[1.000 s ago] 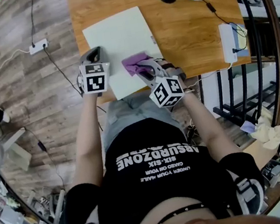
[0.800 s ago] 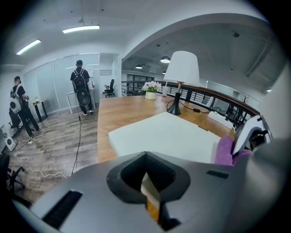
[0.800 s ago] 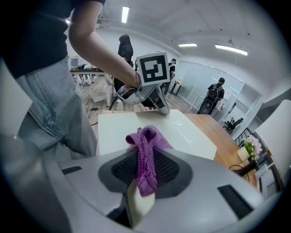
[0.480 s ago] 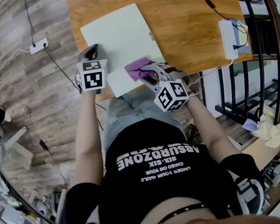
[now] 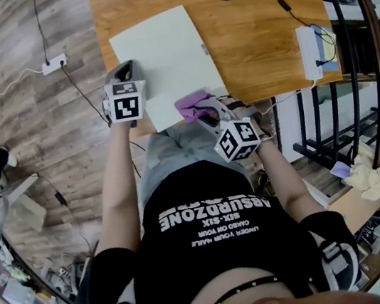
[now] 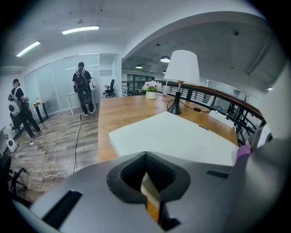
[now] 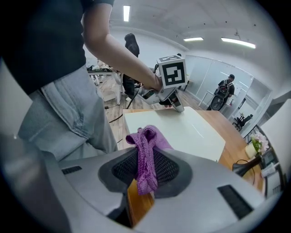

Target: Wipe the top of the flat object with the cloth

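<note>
While the left gripper is clamped shut on the left edge of the flat object, pinning that pale board to the table, the right gripper has its jaws closed on the purple cloth. The cloth sits at the board's near right corner, close to the person's lap. The wiping appears to be under way, with the cloth judged to be at the near end of a pass. To do it well, the person should press the bunched cloth flat against the surface instead of letting it dangle from the jaws. It should then be drawn in overlapping passes from near to far, working across toward the left so that no strip is missed. Pressure is best light and even, since the board lies right at the table's near edge and could slide. The left gripper's hold counters that and should be firm, and the right jaw tips should ride clear of the surface.
</note>
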Demonstrator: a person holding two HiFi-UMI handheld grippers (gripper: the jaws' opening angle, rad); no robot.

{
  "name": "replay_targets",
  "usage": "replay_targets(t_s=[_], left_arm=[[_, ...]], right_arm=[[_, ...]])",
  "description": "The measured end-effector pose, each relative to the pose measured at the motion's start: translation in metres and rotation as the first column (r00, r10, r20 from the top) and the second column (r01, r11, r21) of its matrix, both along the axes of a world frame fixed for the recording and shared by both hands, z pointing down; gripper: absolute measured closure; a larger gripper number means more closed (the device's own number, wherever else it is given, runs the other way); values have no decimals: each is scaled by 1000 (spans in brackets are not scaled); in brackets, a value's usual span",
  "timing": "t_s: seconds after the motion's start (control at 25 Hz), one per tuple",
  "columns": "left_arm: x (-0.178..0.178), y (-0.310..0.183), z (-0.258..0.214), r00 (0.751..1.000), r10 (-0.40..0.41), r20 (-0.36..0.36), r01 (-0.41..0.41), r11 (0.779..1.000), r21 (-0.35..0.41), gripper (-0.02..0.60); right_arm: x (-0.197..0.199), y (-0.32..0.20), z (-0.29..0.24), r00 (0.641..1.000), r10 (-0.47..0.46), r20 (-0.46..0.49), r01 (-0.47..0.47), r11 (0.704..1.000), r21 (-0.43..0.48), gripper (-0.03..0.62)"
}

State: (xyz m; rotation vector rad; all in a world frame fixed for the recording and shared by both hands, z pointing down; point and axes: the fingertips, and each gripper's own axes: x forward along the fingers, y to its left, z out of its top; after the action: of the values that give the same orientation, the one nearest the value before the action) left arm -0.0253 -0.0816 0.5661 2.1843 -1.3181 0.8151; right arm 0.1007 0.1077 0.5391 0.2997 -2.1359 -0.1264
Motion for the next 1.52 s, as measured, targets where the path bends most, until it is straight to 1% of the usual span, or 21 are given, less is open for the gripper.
replay_targets(t_s=[0.16,0.28,0.44,0.56,0.72,0.92,1.04,1.2,1.32,1.52], left_arm=[[1,-1,0,1000,-6,-2,6,1000,-1,566],[2,-1,1,1000,-16,-16,16,1000,-5,566],[2,-1,0,996,-40,-83,39,999,-17,566],[-1,0,-5,990,-49,-135,46,999,-28,566],[-9,2,-10,985,-59,-161,56,998,-25,566],[-23,11,-18,965,-101,-243,97,995,-27,566],[-28,20,-20,959,-110,-261,103,994,-41,566],[-32,33,-18,953,-119,-278,102,992,-74,566],[-37,41,-16,947,-132,-293,110,990,-93,566],[-43,50,-22,933,-159,-324,137,987,-89,566]], right_arm=[[1,2,0,1000,-11,-26,10,1000,-12,496],[2,1,-2,999,-27,-37,26,999,-24,496],[1,-7,-13,1000,-25,-15,25,1000,-15,496],[-6,-19,-28,1000,-21,17,21,1000,9,496],[-17,-48,-49,999,-27,29,24,995,94,496],[-43,-89,-66,998,-51,39,43,979,199,496],[-62,-115,-73,998,-54,43,42,969,242,496],[-83,-149,-64,999,-40,-6,40,966,256,496],[-101,-171,-55,999,-37,-19,41,967,252,496],[-123,-203,-39,999,-23,-31,30,967,252,496]])
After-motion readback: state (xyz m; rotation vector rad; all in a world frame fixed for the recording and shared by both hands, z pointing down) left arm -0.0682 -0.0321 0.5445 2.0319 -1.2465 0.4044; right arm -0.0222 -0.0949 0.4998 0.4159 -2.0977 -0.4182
